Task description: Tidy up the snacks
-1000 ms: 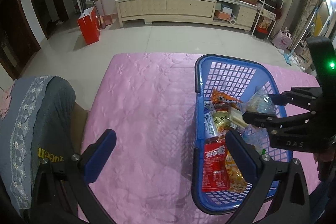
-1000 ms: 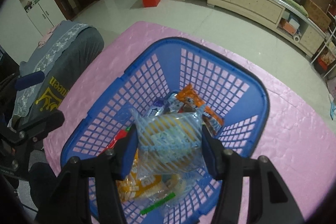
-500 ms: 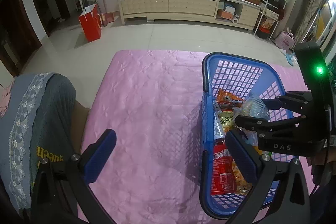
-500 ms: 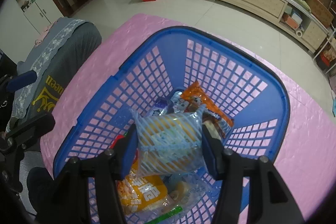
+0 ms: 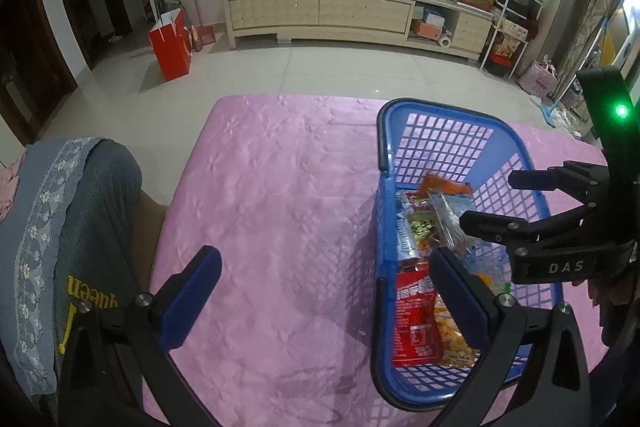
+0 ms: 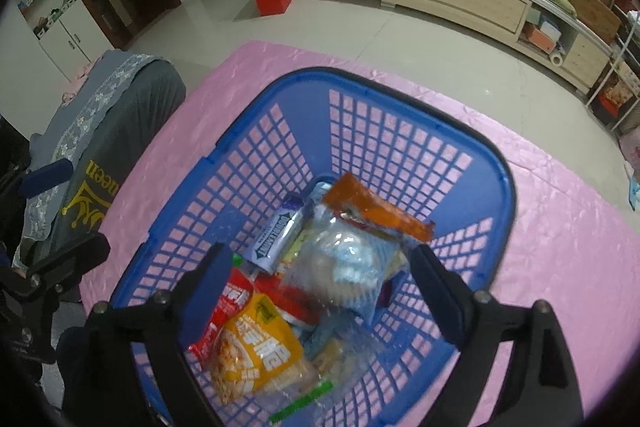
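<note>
The right tool (image 6: 316, 279) hangs directly above the blue basket (image 6: 506, 187), fingers spread wide and gripping nothing. Between and just below its fingers, the clear striped packet (image 6: 348, 267) lies on top of the other snacks, free of both pads. The packet appears blurred, so whether it has settled cannot be determined.

Nearest the right tool within the basket lie a yellow snack bag (image 6: 256, 351) and a red packet (image 6: 230, 303). Beyond the clear packet lie a blue-white wrapper (image 6: 278, 233) and an orange packet (image 6: 376, 209), whose long axis runs diagonally from the basket centre toward the right wall.

The left tool (image 5: 324, 299) is also spread and empty. It hovers over the pink surface (image 5: 272, 195), with its right finger overlapping the basket's near left corner in the left wrist view. No snack lies on the visible part of the surface.

Judgement: all visible snacks sit inside the basket, directly below the right tool and to the right of the left tool. The right hand is the nearer. Any further adjustment calls for a straight descent by the right tool.
</note>
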Tool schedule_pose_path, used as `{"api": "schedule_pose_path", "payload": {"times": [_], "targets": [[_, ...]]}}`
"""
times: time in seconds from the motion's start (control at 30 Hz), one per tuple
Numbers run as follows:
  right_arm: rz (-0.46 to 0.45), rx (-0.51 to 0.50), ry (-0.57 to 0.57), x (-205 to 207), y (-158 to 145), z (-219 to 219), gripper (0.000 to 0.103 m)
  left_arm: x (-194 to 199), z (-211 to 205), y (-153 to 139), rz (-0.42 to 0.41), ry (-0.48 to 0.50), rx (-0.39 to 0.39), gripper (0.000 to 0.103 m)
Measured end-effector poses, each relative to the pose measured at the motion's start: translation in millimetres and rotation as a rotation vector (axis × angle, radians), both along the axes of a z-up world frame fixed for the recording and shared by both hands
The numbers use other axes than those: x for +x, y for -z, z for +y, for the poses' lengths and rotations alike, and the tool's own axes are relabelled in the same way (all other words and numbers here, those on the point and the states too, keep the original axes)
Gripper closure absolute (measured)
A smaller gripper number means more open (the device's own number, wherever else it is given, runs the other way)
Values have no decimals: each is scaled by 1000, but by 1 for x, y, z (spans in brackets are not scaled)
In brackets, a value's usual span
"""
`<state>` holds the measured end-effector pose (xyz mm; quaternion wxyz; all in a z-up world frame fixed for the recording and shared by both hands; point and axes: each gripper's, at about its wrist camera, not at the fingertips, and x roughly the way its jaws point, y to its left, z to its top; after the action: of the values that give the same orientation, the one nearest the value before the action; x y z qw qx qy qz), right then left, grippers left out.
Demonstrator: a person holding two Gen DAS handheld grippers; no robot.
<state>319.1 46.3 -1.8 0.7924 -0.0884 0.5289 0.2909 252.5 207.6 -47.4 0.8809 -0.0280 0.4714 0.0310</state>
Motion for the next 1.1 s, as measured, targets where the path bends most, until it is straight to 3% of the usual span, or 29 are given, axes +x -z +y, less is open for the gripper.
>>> {"api": "schedule_pose_path", "payload": {"times": [0.33,0.53,0.67,0.9,1.1], "targets": [[-117,-2,6,-40,-45,-35,1,-45,-22,-39,-104,14,-36,0],[-236,6,7,-80,-80,-62,0,-79,-48,-69,-199,37,8,0],[-320,44,60,-110,-100,-86,0,-111,-68,-87,-292,26,13,0],[-471,79,149,-161,-120,-119,0,-164,-113,-104,-418,75,126,0],[-531,93,235,-201,-123,-146,0,-201,-136,-109,-490,74,123,0]]}}
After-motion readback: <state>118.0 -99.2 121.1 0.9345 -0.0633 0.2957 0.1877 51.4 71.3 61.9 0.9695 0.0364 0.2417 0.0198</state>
